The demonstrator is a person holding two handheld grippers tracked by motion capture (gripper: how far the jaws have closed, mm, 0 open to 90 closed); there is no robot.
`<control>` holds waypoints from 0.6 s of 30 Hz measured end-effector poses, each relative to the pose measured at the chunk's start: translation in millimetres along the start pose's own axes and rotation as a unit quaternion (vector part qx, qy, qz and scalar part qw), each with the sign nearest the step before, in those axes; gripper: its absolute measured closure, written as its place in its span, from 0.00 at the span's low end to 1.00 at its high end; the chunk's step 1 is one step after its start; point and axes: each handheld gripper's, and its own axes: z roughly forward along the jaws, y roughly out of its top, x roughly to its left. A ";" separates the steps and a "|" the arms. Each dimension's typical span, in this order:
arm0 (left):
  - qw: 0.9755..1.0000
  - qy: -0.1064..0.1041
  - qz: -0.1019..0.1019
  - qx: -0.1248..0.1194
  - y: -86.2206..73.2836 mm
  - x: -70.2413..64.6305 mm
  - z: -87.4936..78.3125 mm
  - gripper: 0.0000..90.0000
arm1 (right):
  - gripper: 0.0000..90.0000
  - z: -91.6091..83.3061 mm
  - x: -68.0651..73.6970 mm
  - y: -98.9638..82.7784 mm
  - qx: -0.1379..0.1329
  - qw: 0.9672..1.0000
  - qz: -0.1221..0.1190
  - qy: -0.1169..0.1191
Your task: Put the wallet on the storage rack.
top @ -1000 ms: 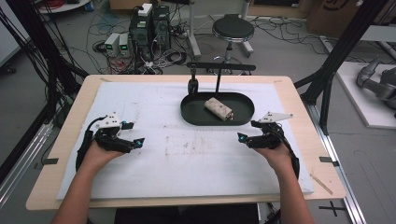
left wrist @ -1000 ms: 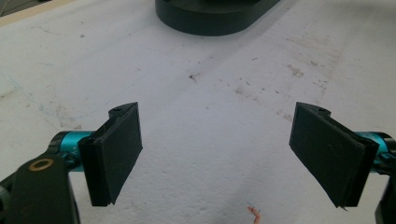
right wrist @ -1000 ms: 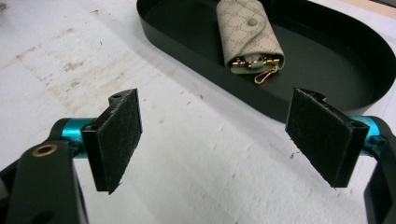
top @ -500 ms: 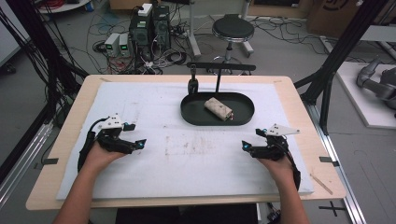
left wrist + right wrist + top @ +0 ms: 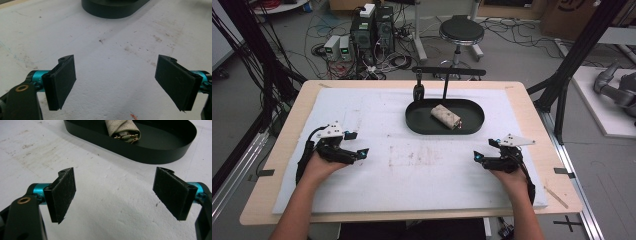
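Observation:
A black oval tray [image 5: 472, 125] sits on the white foam mat [image 5: 412, 170] at the back middle, and a rolled beige pouch [image 5: 445, 115] with a gold chain lies in it. The same tray [image 5: 162, 152] and pouch [image 5: 121, 126] fill the top of the right gripper view. My left gripper [image 5: 357, 145] rests low over the mat at the left, open and empty. In front of the tray's right end my right gripper [image 5: 484, 150] is open too, with nothing between its pads [image 5: 63, 195]. In the left gripper view the tray [image 5: 112, 10] lies far ahead of the left gripper [image 5: 116, 82].
A black T-shaped stand [image 5: 447, 75] rises behind the tray at the table's far edge. The wooden table [image 5: 532, 100] borders the mat on all sides. A stool [image 5: 461, 31], cables and electronics stand on the floor beyond.
My right gripper has come back toward the person and down toward the mat, away from the tray. The left gripper has stayed put. Both remain open.

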 end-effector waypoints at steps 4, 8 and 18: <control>1.000 -0.001 0.001 0.001 0.2 -1.1 0.1 0.19 | 0.21 0.8 0.7 0.0 0.003 1.000 0.000 0.001; 1.000 -0.001 0.004 0.003 0.1 -2.0 0.4 0.19 | 0.21 0.4 0.6 0.1 0.001 1.000 -0.001 -0.001; 1.000 0.005 0.000 0.005 -1.1 0.6 -0.1 0.19 | 0.21 2.3 -0.6 -0.2 0.008 1.000 0.001 0.000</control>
